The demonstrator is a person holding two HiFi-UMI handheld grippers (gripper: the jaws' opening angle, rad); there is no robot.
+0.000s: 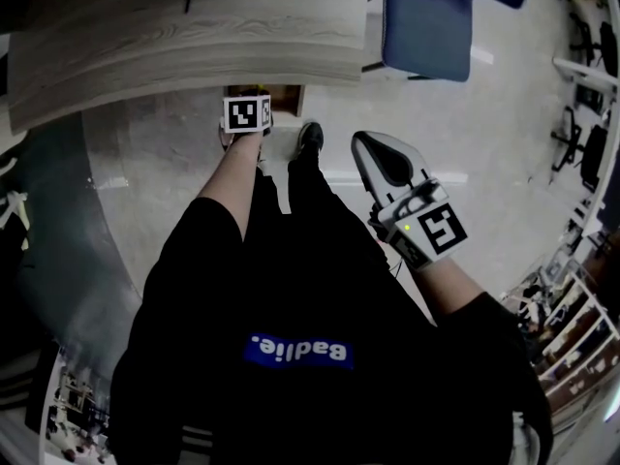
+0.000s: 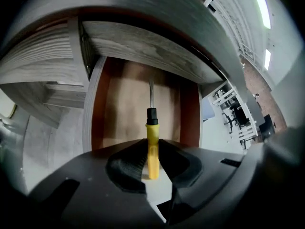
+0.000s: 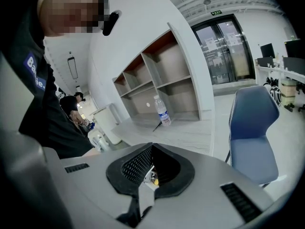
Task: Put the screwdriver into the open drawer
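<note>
Screwdriver (image 2: 151,130): yellow handle, black collar, bare metal shaft; clamped by the handle in the left gripper (image 2: 151,149), shaft pointing over the open drawer (image 2: 124,113); drawer pulled out, tan floor, reddish-brown side walls.

Our right tool (image 3: 151,149) fills the lower frame, its jaws drawn together at the tips. A small white and yellow bit (image 3: 152,177) shows in the hollow between them, too small to name. Beyond the tool a bottle (image 3: 162,111) stands upright on the pale surface (image 3: 186,133). Just left of the bottle lies a thin dark item (image 3: 157,126). Behind the bottle rises an open shelf (image 3: 164,78). Well right of the bottle stands a blue chair (image 3: 252,128). Far left of it we see a person's dark top (image 3: 43,113).
</note>
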